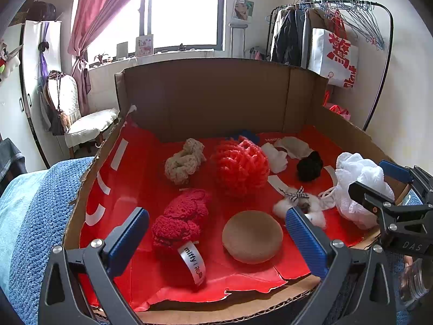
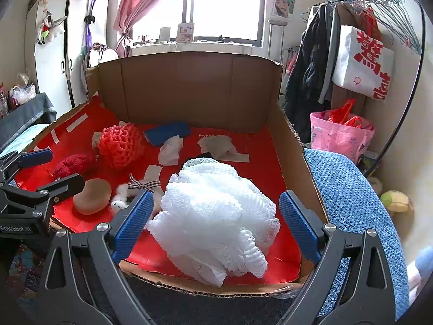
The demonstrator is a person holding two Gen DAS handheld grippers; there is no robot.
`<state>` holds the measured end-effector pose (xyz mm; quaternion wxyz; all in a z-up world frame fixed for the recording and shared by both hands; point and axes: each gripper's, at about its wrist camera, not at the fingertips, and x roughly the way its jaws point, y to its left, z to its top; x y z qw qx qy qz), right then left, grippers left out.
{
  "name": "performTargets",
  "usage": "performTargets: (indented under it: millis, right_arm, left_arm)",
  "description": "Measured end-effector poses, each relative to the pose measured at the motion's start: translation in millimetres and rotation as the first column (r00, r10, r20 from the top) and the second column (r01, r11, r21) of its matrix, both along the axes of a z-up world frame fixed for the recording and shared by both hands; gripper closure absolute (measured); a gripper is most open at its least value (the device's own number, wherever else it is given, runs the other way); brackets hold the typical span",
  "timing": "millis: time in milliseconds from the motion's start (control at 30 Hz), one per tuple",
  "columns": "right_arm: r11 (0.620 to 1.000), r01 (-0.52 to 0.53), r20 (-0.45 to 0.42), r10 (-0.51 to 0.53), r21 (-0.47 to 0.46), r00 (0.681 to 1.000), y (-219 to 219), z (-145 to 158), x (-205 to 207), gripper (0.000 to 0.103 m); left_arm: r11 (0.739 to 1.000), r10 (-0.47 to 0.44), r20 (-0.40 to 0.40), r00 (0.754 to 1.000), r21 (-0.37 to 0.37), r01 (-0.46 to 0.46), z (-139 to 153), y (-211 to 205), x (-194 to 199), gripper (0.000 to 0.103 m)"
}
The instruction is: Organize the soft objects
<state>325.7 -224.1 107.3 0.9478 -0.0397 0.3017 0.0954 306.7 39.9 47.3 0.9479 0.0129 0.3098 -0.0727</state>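
Right tongs [image 2: 213,224] gape wide around the white mesh pouf [image 2: 216,216], apparently lined up to grasp it. Left tongs [image 1: 216,235], equally wide, hover empty over the tan round cushion [image 1: 252,236] (both inside the cardboard box [image 1: 216,94]).

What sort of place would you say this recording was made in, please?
Most likely a bedroom at home: a clothes rack with hangers and coats, a pink curtain tied beside the window, and a white wardrobe.

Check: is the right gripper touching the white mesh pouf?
Apart. The right wrist view shows the right gripper open, red liner visible between each blue pad and the white mesh pouf.
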Motion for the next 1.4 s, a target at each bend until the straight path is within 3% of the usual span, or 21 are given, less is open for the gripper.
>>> performTargets:
  millis: [833,1067,1200,1400]
  right_arm:
    - [1.000,0.003,0.010,-0.004,0.015,1.000,-7,2,-2,0.007]
    - [0.998,-0.002,0.076,0.007,-0.062,0.997,-1,12,-13,0.007]
    - [0.999,-0.004,0.091,0.007,-0.039,0.996,-6,27,-19,0.007]
    - [1.000,0.001,0.092,-0.002,0.006,0.996,-23,60,-37,0.007]
  left_arm:
    - [1.000,-0.006,0.013,1.000,-0.008,0.006,1,0,-2,0.000]
    - [1.000,-0.008,0.040,0.999,-0.020,0.009,6,0,-12,0.000]
    - [0.999,0.020,0.043,0.999,-0.047,-0.018,20,7,-17,0.000]
    - [0.996,0.055,0.092,0.994,-0.082,-0.047,63,21,-42,0.000]
